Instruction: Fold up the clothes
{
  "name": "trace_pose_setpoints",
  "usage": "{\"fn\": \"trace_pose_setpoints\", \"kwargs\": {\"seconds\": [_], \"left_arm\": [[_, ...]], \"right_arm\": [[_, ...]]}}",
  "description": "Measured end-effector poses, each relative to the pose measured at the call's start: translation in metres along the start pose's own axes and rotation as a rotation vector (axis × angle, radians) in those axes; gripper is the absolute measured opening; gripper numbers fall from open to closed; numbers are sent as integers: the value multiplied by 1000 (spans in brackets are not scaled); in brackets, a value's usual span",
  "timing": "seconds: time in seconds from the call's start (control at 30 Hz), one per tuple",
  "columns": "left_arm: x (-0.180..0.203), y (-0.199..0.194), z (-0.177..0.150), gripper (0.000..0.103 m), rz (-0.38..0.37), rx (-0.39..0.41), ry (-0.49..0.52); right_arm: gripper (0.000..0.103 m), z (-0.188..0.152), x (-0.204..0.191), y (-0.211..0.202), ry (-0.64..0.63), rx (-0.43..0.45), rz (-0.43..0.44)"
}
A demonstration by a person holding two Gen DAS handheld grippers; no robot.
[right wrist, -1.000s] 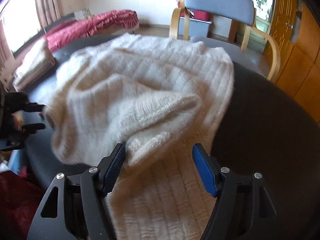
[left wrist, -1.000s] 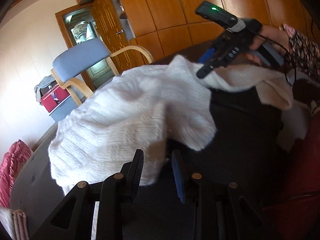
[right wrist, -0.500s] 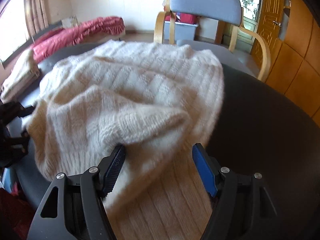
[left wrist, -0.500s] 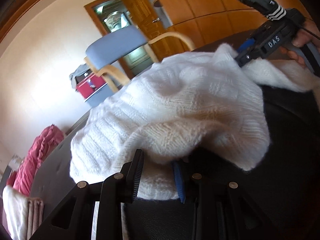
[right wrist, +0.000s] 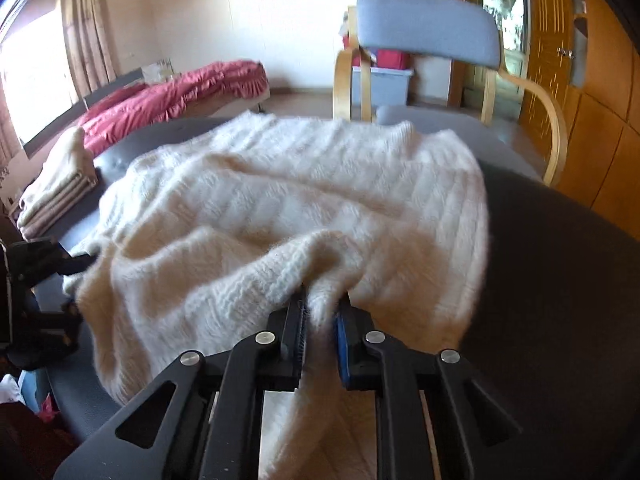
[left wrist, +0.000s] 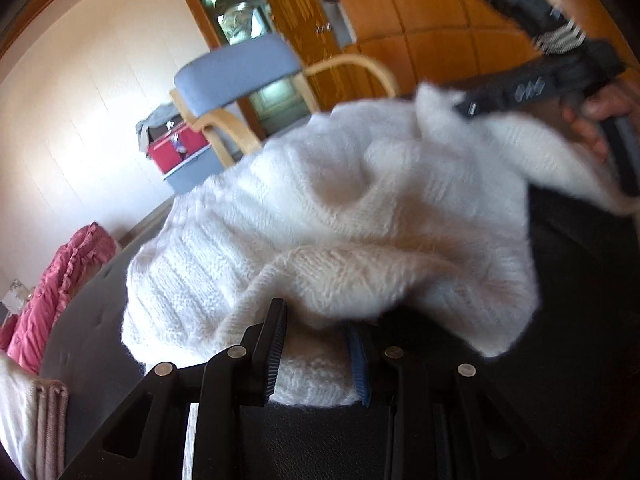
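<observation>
My right claw (right wrist: 320, 316) is closing on a ridge of the white sweater (right wrist: 280, 200) heaped on the dark surface (right wrist: 560, 280), my left claw (left wrist: 316, 344) pinching its hem; a shallow bite in this fluffy knit could slip free.

The sweater (right wrist: 280, 208) is thick, fuzzy ribbed knit, cream-white. The table (right wrist: 560, 280) looks like dark matt padded leatherette. The chair (right wrist: 428, 28) has a grey cloth back and glossy bent-wood arms. The cupboards (left wrist: 420, 12) are glossy varnished wood.
</observation>
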State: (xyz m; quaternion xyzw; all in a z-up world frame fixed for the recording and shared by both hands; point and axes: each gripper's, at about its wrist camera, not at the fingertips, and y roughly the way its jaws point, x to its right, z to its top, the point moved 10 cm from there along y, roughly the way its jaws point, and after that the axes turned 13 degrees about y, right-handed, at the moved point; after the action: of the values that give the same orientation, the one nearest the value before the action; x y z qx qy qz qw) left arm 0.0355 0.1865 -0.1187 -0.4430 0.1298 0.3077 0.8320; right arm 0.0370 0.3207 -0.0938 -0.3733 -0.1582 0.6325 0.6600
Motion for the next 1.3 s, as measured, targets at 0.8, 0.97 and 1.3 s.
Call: {"fn": "trace_pose_setpoints", "kwargs": {"seconds": [0.8, 0.97, 1.3], "left_arm": [[17, -30, -6, 23, -209, 79, -142], [1, -17, 3, 26, -115, 24, -182], [-35, -26, 17, 5, 64, 99, -267]], "right_arm": [[10, 9, 15, -14, 173, 89, 78], [11, 6, 13, -12, 164, 77, 78], [11, -5, 6, 3, 83, 22, -16]]}}
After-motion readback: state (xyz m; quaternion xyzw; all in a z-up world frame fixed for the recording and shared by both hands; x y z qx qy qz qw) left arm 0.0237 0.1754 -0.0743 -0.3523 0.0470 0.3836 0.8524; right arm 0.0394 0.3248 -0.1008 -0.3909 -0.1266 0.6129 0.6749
